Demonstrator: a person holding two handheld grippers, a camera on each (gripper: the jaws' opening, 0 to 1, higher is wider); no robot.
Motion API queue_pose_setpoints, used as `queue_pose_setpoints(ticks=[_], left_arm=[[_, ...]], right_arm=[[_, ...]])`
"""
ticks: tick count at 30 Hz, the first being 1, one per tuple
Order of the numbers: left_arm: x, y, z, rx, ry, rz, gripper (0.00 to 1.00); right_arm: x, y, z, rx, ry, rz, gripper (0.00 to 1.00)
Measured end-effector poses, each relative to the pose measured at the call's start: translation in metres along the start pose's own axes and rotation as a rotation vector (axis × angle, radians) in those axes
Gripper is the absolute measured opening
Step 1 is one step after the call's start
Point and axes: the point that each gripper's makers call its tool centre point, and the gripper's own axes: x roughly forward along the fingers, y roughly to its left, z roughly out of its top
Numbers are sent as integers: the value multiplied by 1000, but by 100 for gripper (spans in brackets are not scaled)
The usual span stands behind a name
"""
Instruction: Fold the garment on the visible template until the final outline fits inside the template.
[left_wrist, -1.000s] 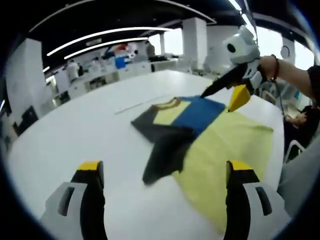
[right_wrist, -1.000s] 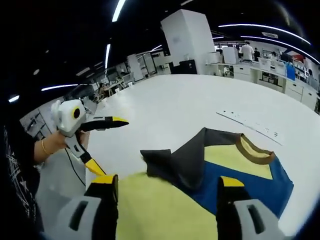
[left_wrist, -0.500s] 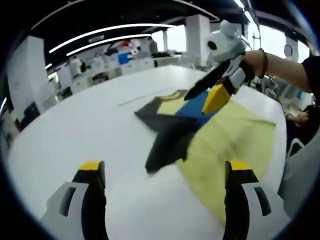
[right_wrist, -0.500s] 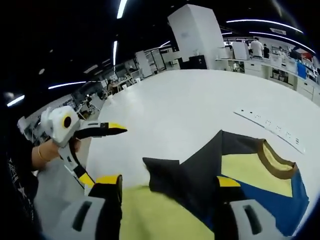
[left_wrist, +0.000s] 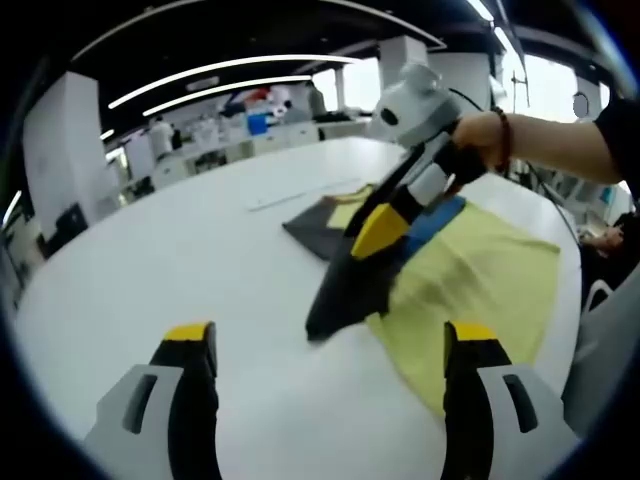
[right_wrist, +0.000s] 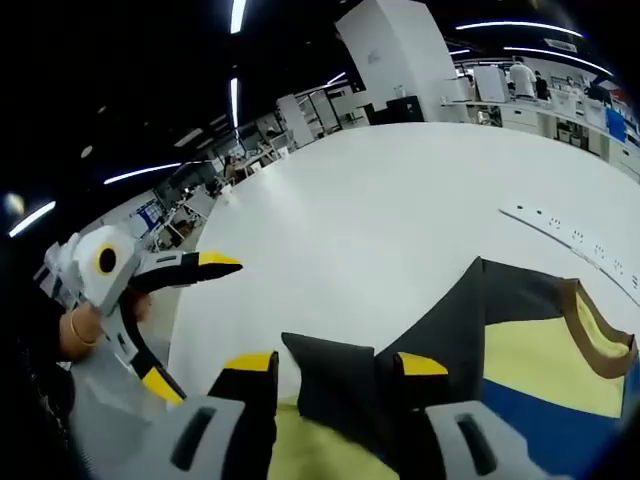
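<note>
A T-shirt (left_wrist: 480, 270) with a yellow body, a blue band and dark grey sleeves lies flat on the white table (left_wrist: 180, 250). One dark sleeve (left_wrist: 340, 290) points toward my left gripper (left_wrist: 330, 345), which hangs open short of it, with nothing between its jaws. My right gripper (left_wrist: 365, 240) is low over that sleeve. In the right gripper view the sleeve's end (right_wrist: 335, 375) lies between the right gripper's (right_wrist: 335, 368) narrowed jaws, which still stand apart. The shirt's brown collar (right_wrist: 575, 330) is at the right there. The left gripper (right_wrist: 190, 320) shows open at the left.
A thin pale strip with dark marks (right_wrist: 570, 240) lies on the table beyond the collar, seen too as the strip (left_wrist: 300, 193). A hand with a bracelet (left_wrist: 490, 135) holds the right gripper. The table's edge and a chair (left_wrist: 600, 295) are at the right. Desks and people stand far behind.
The right gripper has come down from above the blue band to the dark sleeve, and its jaws have narrowed around the sleeve's end. The left gripper has stayed open and moved little.
</note>
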Motion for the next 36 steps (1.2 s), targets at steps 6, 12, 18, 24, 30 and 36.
queue_pose_setpoints(ticks=[6,12,18,24,30,36], left_arm=[[1,0,-5,-4,7,-4,89],[0,0,-4,-6,2,-4,88],[-1,-1,-4,-6,1,-6,89],[-3,7,-3,-4,3,5,89],[-5,11,-4,-7,4,20,89],[-6,12,-4,-14,6,23,88]], right_arm=[[9,-5,-8,42,29,-8,30],[8,-5,-11,27,36,-11,13],[-2,1,-11,-39,32,0,2],[-22,15,-20,-151,50,23,0],[-40,25,-39,-190,77,43,0],[-54,27,-64,-208,128,32,0]])
